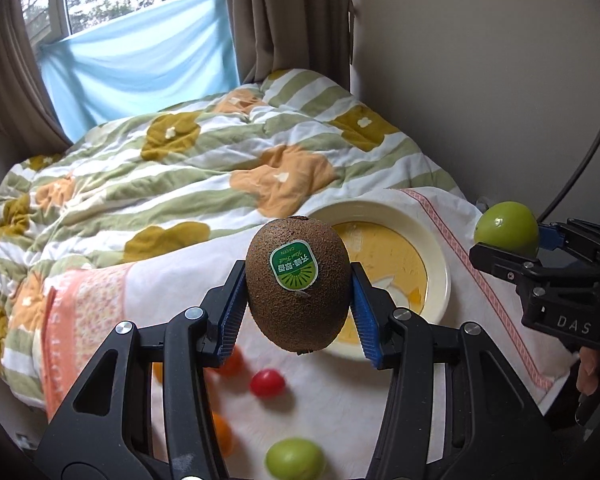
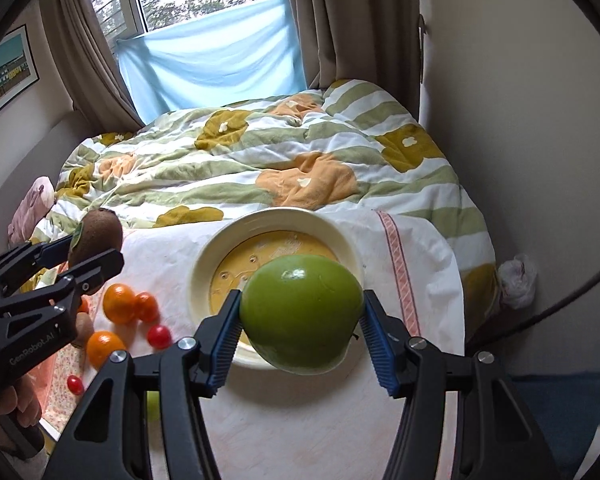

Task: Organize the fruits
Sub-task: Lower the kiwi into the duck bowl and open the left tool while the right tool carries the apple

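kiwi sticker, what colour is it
Green with a white border, on the kiwi in the left gripper; clearest in the left wrist view.

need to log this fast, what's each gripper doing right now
Left gripper: closed on the kiwi, held up in the air.
Right gripper: closed on the green fruit, held above the yellow plate.

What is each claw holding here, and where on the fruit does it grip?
Left claw: kiwi, pinched across its sides. Right claw: green fruit, likewise pinched at its sides.
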A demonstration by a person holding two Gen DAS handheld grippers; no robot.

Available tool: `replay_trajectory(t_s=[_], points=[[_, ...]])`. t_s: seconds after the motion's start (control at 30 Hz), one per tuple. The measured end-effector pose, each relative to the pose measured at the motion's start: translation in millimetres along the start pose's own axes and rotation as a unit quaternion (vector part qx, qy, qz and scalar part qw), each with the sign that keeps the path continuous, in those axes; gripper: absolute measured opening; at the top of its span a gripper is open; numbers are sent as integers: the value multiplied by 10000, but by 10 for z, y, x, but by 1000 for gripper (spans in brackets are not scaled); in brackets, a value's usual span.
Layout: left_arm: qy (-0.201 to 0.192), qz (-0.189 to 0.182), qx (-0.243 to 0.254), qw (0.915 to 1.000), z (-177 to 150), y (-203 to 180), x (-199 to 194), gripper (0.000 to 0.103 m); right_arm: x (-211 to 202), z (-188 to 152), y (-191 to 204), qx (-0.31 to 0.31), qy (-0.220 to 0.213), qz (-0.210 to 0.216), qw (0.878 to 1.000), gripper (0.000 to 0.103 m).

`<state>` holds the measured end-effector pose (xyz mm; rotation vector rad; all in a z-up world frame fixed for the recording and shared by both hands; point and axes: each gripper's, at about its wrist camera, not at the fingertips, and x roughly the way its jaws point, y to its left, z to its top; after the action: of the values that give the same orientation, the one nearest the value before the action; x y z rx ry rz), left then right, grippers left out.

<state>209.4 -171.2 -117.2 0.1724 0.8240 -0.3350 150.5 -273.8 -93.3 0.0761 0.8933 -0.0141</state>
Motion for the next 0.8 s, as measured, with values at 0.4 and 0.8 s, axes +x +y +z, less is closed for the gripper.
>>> replay_trajectory(t_s=[0.4,0.8], points=[[472,38,234,9986,197,-188,1082,52,685,209,-348,-231,345,342,9986,54],[851,110,593,9945,166,-325,1604,52,1024,250,-551,-123,534,434,9975,54]])
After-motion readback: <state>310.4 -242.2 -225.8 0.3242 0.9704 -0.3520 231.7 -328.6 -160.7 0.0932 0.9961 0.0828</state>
